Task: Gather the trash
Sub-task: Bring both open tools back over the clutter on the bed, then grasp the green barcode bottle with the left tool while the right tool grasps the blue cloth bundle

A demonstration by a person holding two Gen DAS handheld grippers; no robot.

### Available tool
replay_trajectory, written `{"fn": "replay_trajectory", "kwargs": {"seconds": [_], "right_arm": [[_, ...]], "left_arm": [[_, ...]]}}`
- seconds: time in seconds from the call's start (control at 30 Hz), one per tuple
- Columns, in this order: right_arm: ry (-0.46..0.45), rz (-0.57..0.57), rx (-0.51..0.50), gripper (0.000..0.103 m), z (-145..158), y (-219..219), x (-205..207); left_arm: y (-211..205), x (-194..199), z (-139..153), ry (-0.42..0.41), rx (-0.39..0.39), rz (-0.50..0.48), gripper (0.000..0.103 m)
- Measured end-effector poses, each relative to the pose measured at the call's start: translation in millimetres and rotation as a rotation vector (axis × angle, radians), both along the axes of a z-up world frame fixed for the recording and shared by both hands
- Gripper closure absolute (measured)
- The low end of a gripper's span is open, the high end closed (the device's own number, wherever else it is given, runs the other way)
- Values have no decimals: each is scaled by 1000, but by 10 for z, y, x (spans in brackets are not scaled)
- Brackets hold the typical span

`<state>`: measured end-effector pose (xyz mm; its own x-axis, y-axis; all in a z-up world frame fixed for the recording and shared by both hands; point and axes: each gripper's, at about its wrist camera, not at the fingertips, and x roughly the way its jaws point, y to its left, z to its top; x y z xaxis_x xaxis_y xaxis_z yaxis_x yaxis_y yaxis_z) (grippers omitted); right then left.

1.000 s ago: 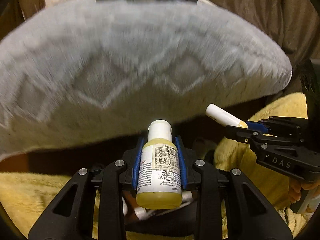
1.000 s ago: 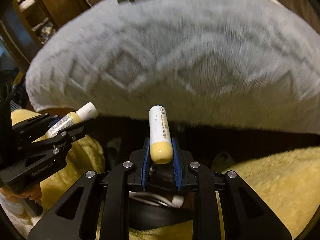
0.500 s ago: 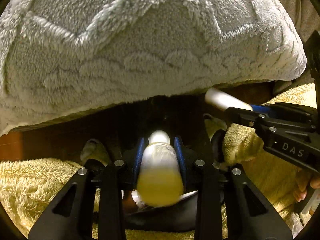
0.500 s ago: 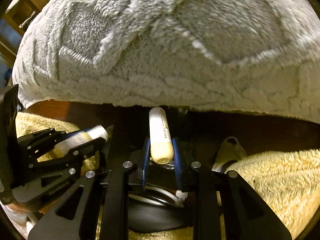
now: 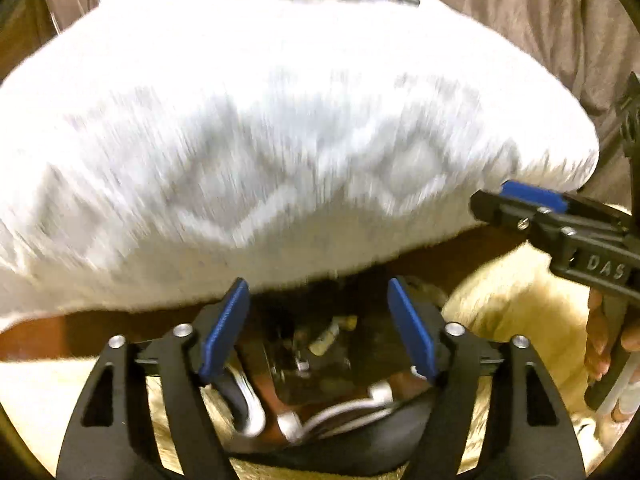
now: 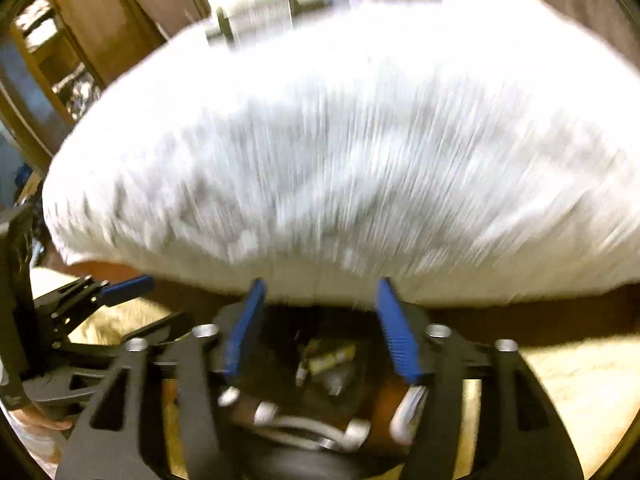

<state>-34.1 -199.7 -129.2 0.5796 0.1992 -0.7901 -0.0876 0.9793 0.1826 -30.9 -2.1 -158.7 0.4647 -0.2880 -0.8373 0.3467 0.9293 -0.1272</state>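
Observation:
My left gripper [image 5: 317,286] hangs over a dark container [image 5: 280,392], its blue-padded jaws opening with nothing between them. Deep inside the container lies a small yellowish tube [image 5: 329,336] among blurred bits. My right gripper [image 6: 322,284] is above the same container [image 6: 376,400], jaws also opening and empty, and a yellowish labelled tube [image 6: 332,356] rests below it. Each gripper shows in the other's view: the right gripper [image 5: 516,196] at the right edge, the left gripper [image 6: 128,286] at the left. The small bottle cannot be made out in the blur.
A big grey-white fluffy cushion [image 5: 280,140] overhangs the container from behind. A yellow fluffy blanket [image 5: 512,300] lies around it. White cords [image 5: 340,412] drape over the container's near rim. A person's hand [image 5: 600,344] holds the right gripper. Wooden shelves [image 6: 52,60] stand far left.
Both grippers have opened. The yellow-filled bottle is gone from the left jaws and the white-and-yellow tube from the right. Both views have swung up after dipping and are motion-blurred.

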Motion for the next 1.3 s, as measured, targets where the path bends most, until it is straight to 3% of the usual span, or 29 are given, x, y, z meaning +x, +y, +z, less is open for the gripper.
{"fn": "replay_trajectory", "kwargs": {"seconds": [0.1, 0.3, 0.6, 0.8, 1.03, 1.07, 1.17, 1.3], "right_arm": [[-110, -19, -58, 21, 400, -82, 107], [-158, -66, -60, 19, 708, -264, 531], [-109, -105, -12, 20, 584, -277, 1353], [-84, -112, -18, 30, 528, -274, 1712], [-76, -127, -6, 34, 499, -367, 1896], [-75, -129, -8, 34, 495, -377, 1915], [-73, -127, -17, 34, 483, -376, 1953], [-80, -115, -36, 34, 464, -311, 2008]], "left_arm": [[25, 104, 291, -81, 3, 14, 26], [19, 491, 724, -182, 15, 45, 26], [0, 1241, 775, -182, 4, 78, 26], [-177, 1653, 800, -244, 5, 23, 26], [-414, 1998, 820, -304, 37, -60, 27], [-456, 2022, 811, -307, 45, -79, 28], [-565, 2092, 771, -289, 61, -143, 53], [-545, 2085, 783, -274, 27, -143, 58]]}}
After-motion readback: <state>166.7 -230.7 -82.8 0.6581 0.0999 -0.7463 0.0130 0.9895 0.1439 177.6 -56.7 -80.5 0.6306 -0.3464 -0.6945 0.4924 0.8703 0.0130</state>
